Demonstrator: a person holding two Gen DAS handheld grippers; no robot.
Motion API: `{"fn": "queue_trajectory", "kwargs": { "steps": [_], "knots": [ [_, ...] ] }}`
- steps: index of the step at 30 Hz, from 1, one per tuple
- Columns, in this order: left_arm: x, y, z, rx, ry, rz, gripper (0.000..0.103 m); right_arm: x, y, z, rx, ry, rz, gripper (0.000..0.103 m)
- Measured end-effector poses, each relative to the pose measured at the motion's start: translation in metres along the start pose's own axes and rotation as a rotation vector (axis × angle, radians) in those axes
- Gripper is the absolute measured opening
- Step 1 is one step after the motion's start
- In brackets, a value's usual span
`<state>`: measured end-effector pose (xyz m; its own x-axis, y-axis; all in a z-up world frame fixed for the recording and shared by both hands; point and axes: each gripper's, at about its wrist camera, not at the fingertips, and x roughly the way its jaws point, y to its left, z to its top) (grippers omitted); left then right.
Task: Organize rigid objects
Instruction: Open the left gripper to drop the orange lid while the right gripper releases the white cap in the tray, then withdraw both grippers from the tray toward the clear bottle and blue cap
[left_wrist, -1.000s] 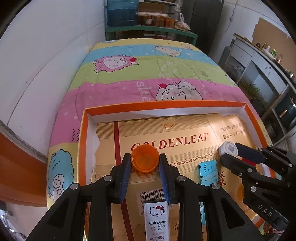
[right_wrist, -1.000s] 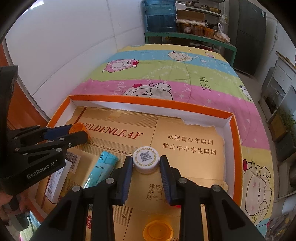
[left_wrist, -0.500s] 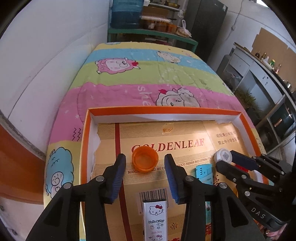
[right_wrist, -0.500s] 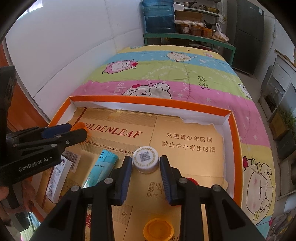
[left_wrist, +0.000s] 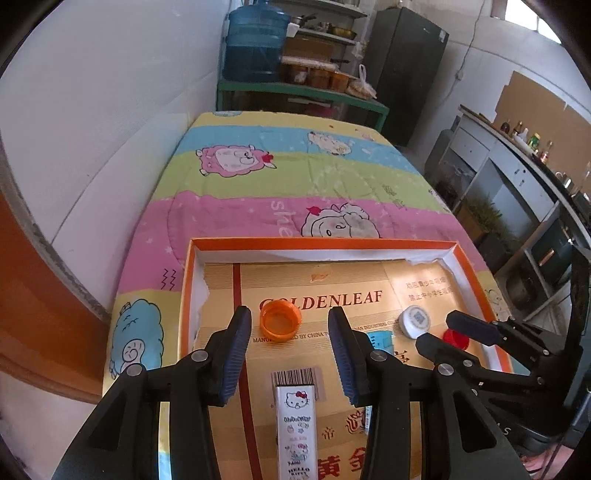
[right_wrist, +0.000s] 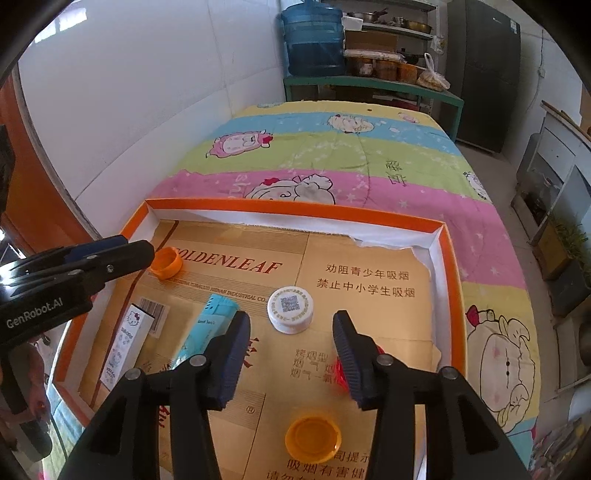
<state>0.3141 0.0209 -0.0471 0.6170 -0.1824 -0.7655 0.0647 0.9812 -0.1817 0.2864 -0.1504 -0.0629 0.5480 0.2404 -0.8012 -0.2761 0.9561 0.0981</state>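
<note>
Resting in an orange-rimmed tray on a bed: orange cap between the left gripper fingers, spread wide, gripping nothing; white cap between the right gripper fingers, likewise agape and empty. Hello Kitty box at 6 o'clock of the orange cap.

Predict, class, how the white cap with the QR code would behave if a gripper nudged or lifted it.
The white cap lies flat on the cardboard liner, so a nudge would probably slide it, not roll it. It looks like small rigid plastic: likely light and stiff. Its ridged rim should help the pads grip.
</note>
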Motion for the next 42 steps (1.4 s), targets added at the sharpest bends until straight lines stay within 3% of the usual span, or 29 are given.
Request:
{"fn": "queue_trajectory", "kwargs": {
  "steps": [15, 42],
  "knots": [
    [-0.032, -0.004, -0.016, 0.014, -0.061, 0.039, 0.045, -0.02, 0.007, -0.009, 0.014, -0.028, -0.01, 0.046],
    [-0.091, -0.012, -0.056, 0.015, -0.123, 0.025, 0.045, -0.074, 0.032, -0.035, 0.008, -0.095, -0.04, 0.046]
  ]
}}
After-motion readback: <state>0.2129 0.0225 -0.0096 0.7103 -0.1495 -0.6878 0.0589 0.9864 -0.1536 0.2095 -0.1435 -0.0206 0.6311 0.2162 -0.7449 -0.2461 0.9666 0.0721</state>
